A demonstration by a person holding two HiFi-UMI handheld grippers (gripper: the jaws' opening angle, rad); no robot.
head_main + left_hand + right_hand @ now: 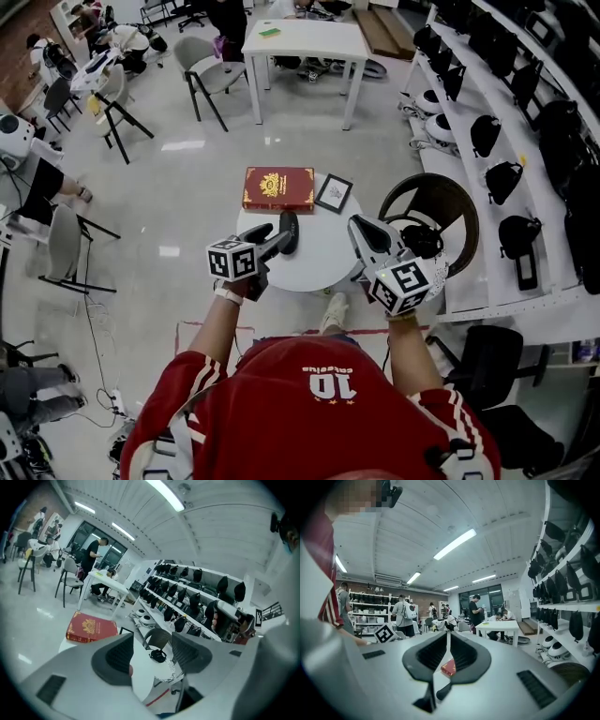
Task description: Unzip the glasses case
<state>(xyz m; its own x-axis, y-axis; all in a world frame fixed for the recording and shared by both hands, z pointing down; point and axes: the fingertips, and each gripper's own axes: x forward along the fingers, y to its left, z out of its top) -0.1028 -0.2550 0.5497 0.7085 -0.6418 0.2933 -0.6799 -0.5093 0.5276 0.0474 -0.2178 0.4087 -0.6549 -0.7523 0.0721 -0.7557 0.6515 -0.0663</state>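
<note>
A black, elongated glasses case lies on the round white table, in front of the red book. My left gripper hangs over the table's left side, its tips just left of the case. In the left gripper view its jaws stand wide apart with only the table and a chair showing between them; the case is hidden there. My right gripper hovers over the table's right edge. Its jaws are closed to a thin slit. A thin dark piece shows low between them; I cannot tell what it is.
A red book and a small framed picture lie at the table's far side. A dark round chair with a black item on it stands right of the table. Shelves of black bags line the right wall. A white desk stands beyond.
</note>
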